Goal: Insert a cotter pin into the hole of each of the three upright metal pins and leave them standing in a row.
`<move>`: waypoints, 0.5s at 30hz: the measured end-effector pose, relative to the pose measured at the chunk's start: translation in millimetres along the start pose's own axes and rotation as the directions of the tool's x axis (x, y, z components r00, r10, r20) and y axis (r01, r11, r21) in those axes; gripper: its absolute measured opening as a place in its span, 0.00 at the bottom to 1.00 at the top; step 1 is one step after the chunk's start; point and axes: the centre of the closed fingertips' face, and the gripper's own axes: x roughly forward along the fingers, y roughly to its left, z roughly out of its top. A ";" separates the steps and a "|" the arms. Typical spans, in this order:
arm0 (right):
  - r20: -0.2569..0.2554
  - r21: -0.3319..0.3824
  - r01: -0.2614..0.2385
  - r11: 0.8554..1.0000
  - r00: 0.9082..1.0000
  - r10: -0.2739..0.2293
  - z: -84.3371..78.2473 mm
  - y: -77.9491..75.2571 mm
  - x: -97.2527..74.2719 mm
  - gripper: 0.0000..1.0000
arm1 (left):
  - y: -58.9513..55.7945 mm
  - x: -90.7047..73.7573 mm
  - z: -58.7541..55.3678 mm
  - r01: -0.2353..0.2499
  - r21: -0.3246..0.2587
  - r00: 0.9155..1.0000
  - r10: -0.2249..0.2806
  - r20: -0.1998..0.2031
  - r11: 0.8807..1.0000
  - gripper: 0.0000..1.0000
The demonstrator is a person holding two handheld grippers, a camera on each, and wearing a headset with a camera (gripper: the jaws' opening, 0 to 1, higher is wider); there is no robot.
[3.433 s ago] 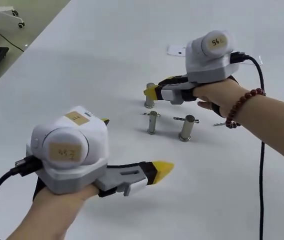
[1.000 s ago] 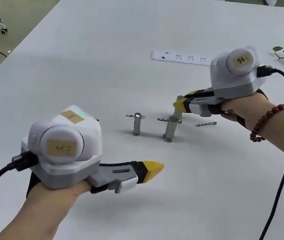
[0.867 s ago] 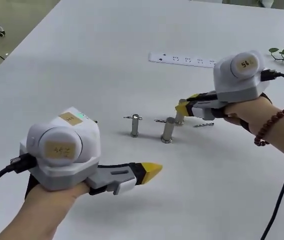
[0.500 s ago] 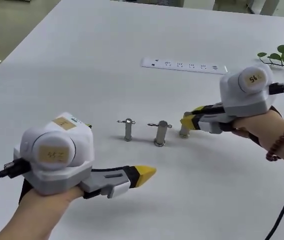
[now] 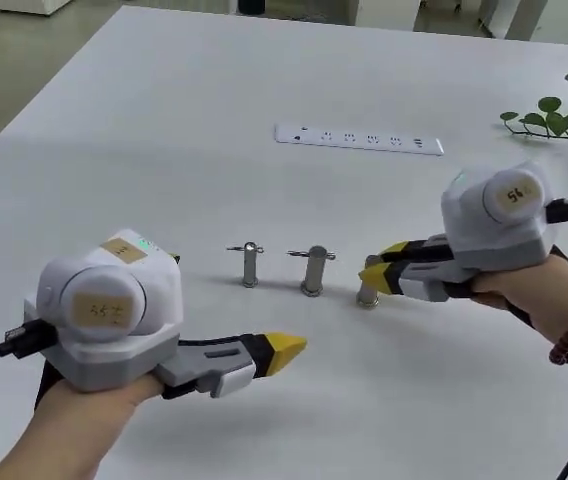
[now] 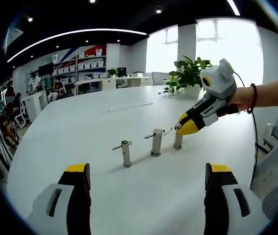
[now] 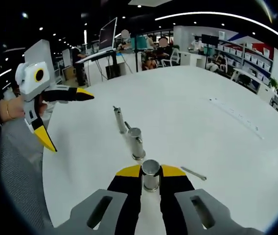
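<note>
a: item, right hand-held gripper (image 7: pixel 151 171)?
b: clamped on end metal pin (image 5: pixel 367 290), 3 o'clock end of the pin row (image 5: pixel 312 270), on the counter (image 5: pixel 164 120).
a: left hand-held gripper (image 6: pixel 147 169)?
b: jaws apart, 7 o'clock of the pin row.

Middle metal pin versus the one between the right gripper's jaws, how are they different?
The middle pin has a cotter pin through its head; the held pin has none. The middle pin stands free; the held pin sits gripped between the right gripper's jaws. Both stand upright in one row.
</note>
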 end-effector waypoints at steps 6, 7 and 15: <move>0.009 -0.007 -0.019 1.000 1.000 0.019 2.7 15.8 3.4 0.08 | -0.3 0.0 1.2 0.002 0.001 1.000 -0.002 0.003 1.000 0.96; 0.010 -0.007 -0.020 1.000 1.000 0.020 2.9 16.4 3.6 0.08 | -0.3 0.0 1.2 0.002 0.002 1.000 -0.002 0.003 1.000 0.96; 0.023 -0.016 -0.045 0.999 0.999 0.046 6.5 30.9 9.0 0.08 | -0.4 0.4 2.0 0.002 0.006 1.000 -0.002 0.005 1.000 0.96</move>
